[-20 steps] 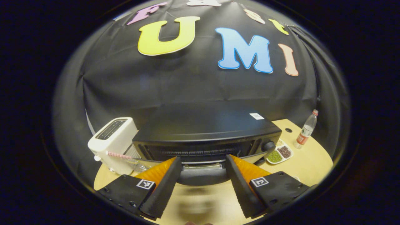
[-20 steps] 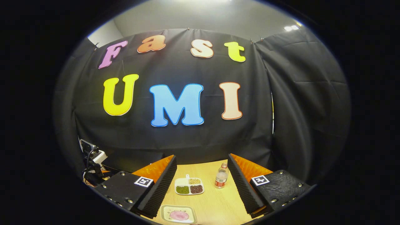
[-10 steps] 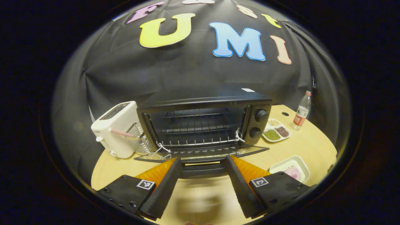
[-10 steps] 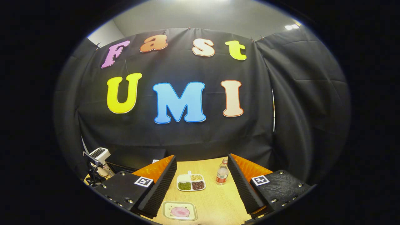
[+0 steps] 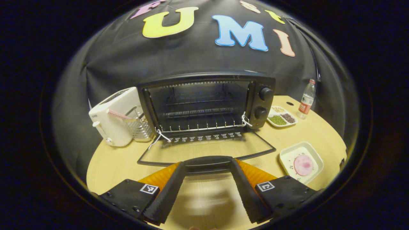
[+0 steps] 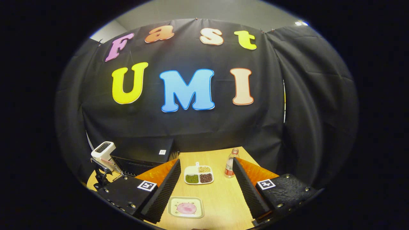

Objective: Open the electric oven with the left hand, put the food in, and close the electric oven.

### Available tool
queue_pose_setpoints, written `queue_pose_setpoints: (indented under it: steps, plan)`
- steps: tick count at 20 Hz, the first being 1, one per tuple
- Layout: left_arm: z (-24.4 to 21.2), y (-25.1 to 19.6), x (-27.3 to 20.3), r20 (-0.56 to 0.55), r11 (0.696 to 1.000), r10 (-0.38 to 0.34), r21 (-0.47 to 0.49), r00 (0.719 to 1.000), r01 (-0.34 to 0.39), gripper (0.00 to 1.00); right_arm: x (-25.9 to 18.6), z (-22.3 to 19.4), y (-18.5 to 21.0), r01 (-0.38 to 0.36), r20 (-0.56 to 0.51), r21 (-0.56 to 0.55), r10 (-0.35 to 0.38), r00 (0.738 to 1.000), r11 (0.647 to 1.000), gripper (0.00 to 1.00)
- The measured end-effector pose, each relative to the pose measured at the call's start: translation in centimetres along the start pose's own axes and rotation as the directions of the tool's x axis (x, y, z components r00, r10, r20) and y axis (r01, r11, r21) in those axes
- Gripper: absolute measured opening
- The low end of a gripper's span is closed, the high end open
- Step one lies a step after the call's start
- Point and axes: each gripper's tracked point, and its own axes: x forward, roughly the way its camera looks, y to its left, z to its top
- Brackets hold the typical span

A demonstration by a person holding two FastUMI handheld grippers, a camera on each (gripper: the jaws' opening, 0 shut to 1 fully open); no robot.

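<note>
In the left gripper view the left gripper (image 5: 207, 188) has its jaws spread wide, one on each side of the door handle (image 5: 207, 160). The handle lies between the fingers at their far ends, but I cannot tell if they press on it. The glass door (image 5: 204, 150) lies folded down, almost flat over the tabletop (image 5: 306, 131), so the opening step looks nearly finished. To do it well, lower the door fully and gently, then draw the gripper straight back without lifting the handle.

To the near right, the white tray (image 5: 314, 155) with the pink food (image 5: 303, 164) stands apart from the door. In the right gripper view the right gripper (image 6: 204, 191) is open and empty, just above the same tray.

Farther back, the oven (image 5: 204, 105) cavity is open and its wire rack (image 5: 201, 126) is free. Beside the oven are the toaster (image 5: 110, 116), a bean dish (image 5: 281, 118) and a bottle (image 5: 306, 99).
</note>
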Motion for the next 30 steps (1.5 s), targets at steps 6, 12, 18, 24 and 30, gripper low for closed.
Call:
queue_pose_setpoints:
  steps: [6, 12, 18, 24, 30]
  plan:
    - [6.2, 0.2, -2.5, 0.146, 1.0, -0.011, -0.013, 0.989, 0.013, 1.0, 2.6, -4.5, 1.7, -0.111, -0.169, 0.086, 0.124, 0.978, 0.99, 0.99]
    - [18.2, -0.3, -11.2, 0.409, 1.0, -0.011, -0.006, 0.912, 0.015, 0.95, 6.3, -14.1, 1.3, -0.176, -0.524, 0.191, 0.252, 0.813, 0.966, 0.99]
    - [21.9, 1.4, -19.2, 0.545, 0.999, 0.03, 0.003, 0.838, -0.037, 1.0, 7.8, -23.2, 0.4, -0.118, -0.778, 0.267, 0.286, 0.559, 0.956, 1.0]
    - [19.8, 5.6, -22.3, 0.534, 0.992, 0.125, -0.075, 0.836, -0.101, 1.0, 9.8, -29.1, -0.7, -0.105, -0.885, 0.135, 0.168, 0.435, 0.985, 1.0]
    - [16.5, 8.6, -23.3, 0.476, 0.98, 0.196, -0.121, 0.857, -0.157, 0.95, 12.0, -32.3, -1.3, -0.123, -0.912, -0.027, 0.026, 0.409, 0.992, 1.0]
